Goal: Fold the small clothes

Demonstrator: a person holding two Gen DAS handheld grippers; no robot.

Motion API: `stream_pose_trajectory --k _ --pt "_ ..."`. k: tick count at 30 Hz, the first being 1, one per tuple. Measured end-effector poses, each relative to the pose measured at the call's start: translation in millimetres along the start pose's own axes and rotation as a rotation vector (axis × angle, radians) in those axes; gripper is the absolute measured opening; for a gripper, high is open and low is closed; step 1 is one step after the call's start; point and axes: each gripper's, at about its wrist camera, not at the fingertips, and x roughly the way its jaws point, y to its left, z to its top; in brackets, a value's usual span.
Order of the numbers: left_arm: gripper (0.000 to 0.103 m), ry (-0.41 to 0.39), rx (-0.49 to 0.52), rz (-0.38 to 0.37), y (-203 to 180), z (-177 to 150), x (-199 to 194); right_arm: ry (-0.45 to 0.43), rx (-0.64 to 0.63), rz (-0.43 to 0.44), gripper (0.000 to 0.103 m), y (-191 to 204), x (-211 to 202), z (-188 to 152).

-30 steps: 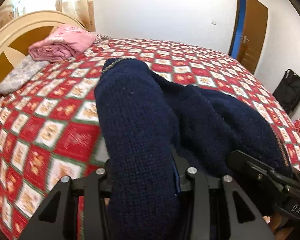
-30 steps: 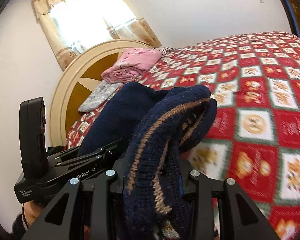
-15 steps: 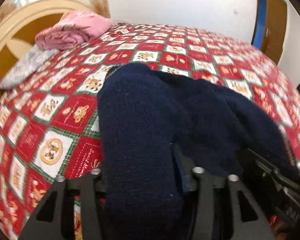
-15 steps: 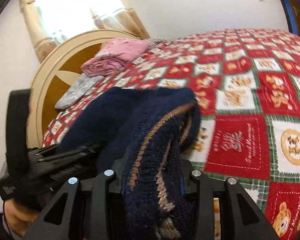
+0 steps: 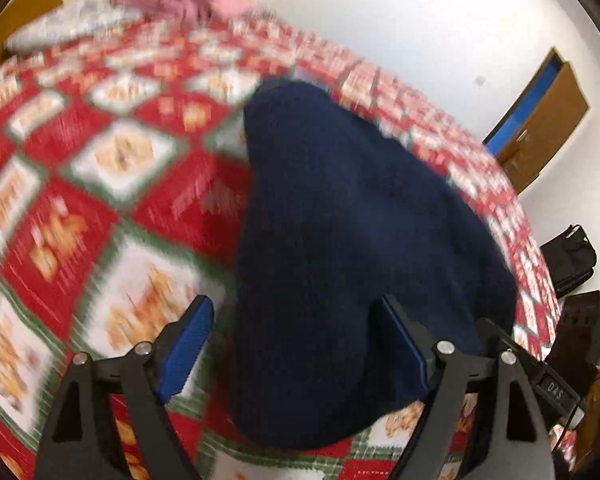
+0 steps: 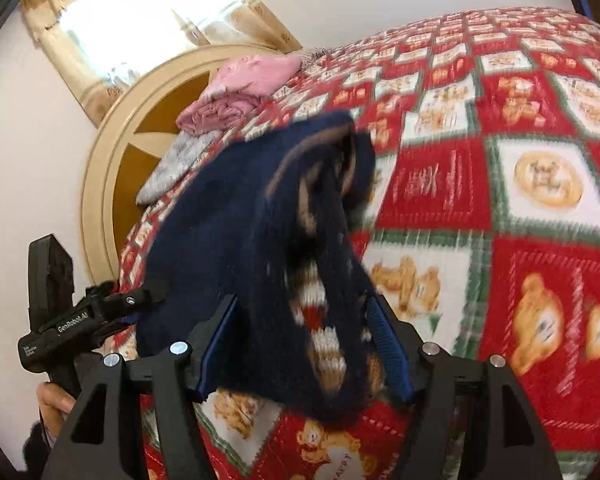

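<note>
Two hand-held grippers are letting go of a dark navy knitted sweater (image 5: 340,248) onto a bed covered by a red, white and green quilt (image 5: 80,208) printed with teddy bears.

The left gripper (image 5: 296,344) has just been opening. Its blue pads (image 5: 188,344) now stand wide, with clear space on the left pad's side, and the sweater lies between them without being pinched. The right gripper (image 6: 304,344) has also just been opening, and a bunched fold of the sweater (image 6: 260,240) lies loosely between its pads, released rather than gripped.

To finish this step well, it seems best to spread both sets of jaws fully before drawing back, then pull straight away from the cloth so no loop of yarn snags (knit catches easily) and the fold stays where it was laid. Both hands should leave together so one side is not dragged.

The sweater is thick and soft, heaped in a rounded mound on the quilt near the bed's near edge. The right view shows tan stripes and a white and red patterned band on its inner side. Both views are motion-blurred, so finer detail cannot be made out.
</note>
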Motion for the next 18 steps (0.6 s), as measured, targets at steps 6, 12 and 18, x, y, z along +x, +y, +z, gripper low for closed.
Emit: stream_pose_trajectory --k 6,12,18 --pt "0.062 -0.027 0.037 0.006 -19 -7 7 0.080 -0.034 -0.013 0.031 14 10 -7" --pt "0.037 -0.041 0.104 0.037 -32 -5 -15 0.117 0.066 0.096 0.022 20 -4 1" --pt "0.038 -0.021 0.171 0.065 -23 -18 -22 0.156 0.045 0.053 0.021 20 -12 -10"
